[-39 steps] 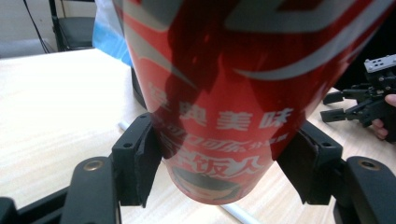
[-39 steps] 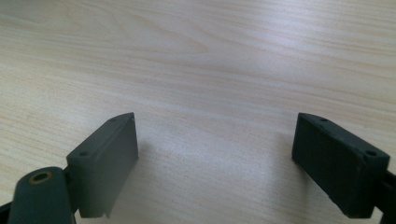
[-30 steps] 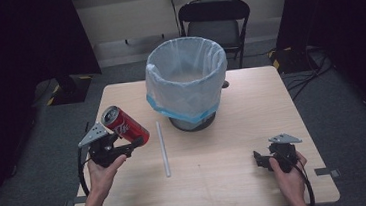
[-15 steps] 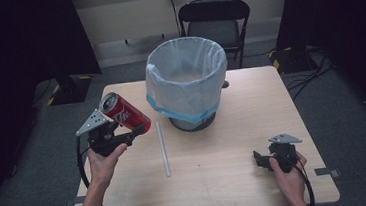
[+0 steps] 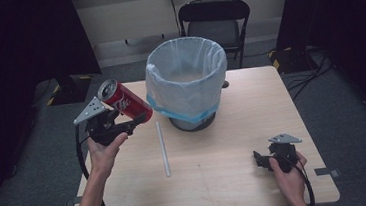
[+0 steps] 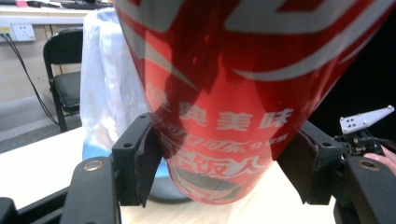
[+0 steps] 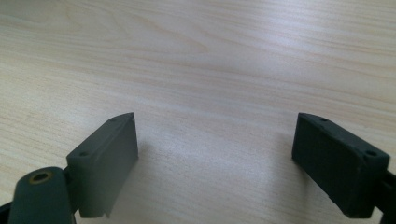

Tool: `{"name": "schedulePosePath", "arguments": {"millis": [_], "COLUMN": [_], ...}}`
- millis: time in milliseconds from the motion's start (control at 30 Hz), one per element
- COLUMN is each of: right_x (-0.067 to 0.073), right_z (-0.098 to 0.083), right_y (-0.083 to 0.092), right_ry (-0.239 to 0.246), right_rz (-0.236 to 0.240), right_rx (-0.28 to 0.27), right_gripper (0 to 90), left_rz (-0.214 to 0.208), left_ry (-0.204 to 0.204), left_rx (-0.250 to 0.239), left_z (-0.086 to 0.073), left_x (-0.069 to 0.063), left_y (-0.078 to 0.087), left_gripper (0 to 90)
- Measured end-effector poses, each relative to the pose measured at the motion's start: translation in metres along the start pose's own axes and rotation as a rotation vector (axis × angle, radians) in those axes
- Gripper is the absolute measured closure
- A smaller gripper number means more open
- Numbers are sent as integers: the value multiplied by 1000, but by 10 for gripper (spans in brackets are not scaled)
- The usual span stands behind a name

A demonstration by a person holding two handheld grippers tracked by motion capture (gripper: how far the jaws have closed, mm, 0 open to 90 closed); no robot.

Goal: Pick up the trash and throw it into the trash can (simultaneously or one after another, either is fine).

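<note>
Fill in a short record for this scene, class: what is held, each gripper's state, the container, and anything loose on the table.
held item: red soda can, tilted, lifted off the table
left gripper: shut on the can, left of the bin
right gripper: open, nothing between its jaws, low over the table
container: bin with white liner, upright at the table's far middle
loose item: straw lying flat in front of the bin
</note>
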State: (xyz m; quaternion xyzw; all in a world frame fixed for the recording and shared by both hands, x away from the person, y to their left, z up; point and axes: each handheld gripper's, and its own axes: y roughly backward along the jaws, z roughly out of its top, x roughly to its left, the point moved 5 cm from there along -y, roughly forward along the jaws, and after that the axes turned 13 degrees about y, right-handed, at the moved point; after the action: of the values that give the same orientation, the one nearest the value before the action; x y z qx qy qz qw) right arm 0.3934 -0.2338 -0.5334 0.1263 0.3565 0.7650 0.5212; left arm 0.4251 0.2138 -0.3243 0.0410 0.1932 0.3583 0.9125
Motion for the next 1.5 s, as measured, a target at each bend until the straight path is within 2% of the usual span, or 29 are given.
{"name": "schedulePosePath", "arguments": {"millis": [633,733,833,933,1300,1500], "right_x": [0,0,0,0,0,0], "right_z": [0,0,0,0,0,0], "right_y": [0,0,0,0,0,0], "right_ry": [0,0,0,0,0,0], "right_rz": [0,0,0,0,-1,-1], "right_rx": [0,0,0,0,-1,-1], "right_gripper": [135,135,135,135,135,135], "left_rz": [-47,-53,-59,-60,-60,-63], "left_ry": [-24,-28,-14,-21,-17,-24], "left_rx": [-26,-24,-21,-22,-34,-36], "left_z": [36,40,48,55,69,79], "left_x": [-16,-17,-14,-15,-14,-17], "left_y": [-18,-22,-29,-33,-45,-53], "left_gripper": [343,343,343,343,344,344]}}
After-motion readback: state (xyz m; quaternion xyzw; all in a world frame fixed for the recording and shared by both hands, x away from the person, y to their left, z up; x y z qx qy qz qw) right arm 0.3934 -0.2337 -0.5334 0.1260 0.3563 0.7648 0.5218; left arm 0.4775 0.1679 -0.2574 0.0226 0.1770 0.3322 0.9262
